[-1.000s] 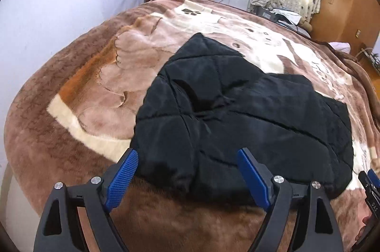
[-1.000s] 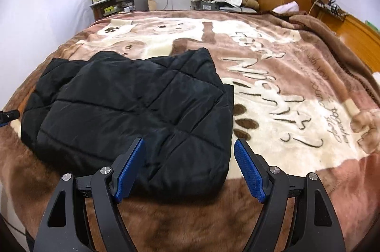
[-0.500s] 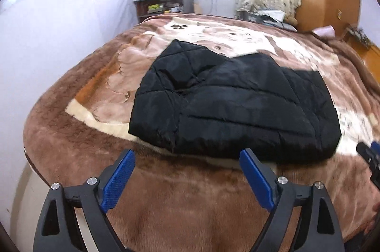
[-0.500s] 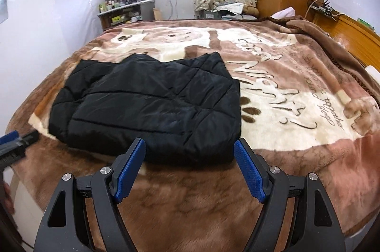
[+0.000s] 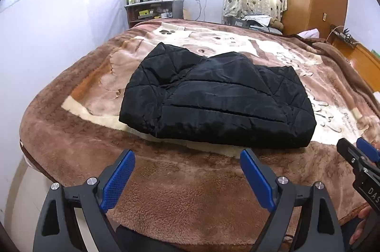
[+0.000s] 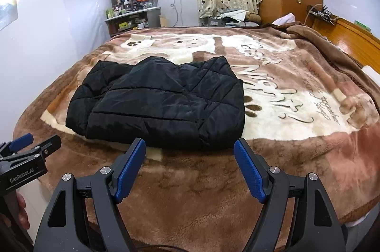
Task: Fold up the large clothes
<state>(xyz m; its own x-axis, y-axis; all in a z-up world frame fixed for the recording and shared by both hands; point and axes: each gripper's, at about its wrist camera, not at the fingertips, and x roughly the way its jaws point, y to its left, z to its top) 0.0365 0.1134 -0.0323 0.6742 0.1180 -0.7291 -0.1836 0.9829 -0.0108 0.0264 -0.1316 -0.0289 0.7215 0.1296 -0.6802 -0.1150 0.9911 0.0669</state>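
Left wrist: folded jacket [image 5: 218,105] on blanket [image 5: 190,192], untouched.

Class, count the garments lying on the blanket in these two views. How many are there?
1: a black quilted jacket, folded, lying on the near left part of the brown blanket, ahead of both open grippers. Anything tucked inside its folds would be hidden.

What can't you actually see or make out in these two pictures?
- Black jacket: sleeves and underside hidden by its own folds, both views.
- Shelf clutter: too small to identify.
- Blanket lettering: distorted, unreadable.
- Right gripper: cut off by the left view's edge.
- Floor: hidden by the bed.
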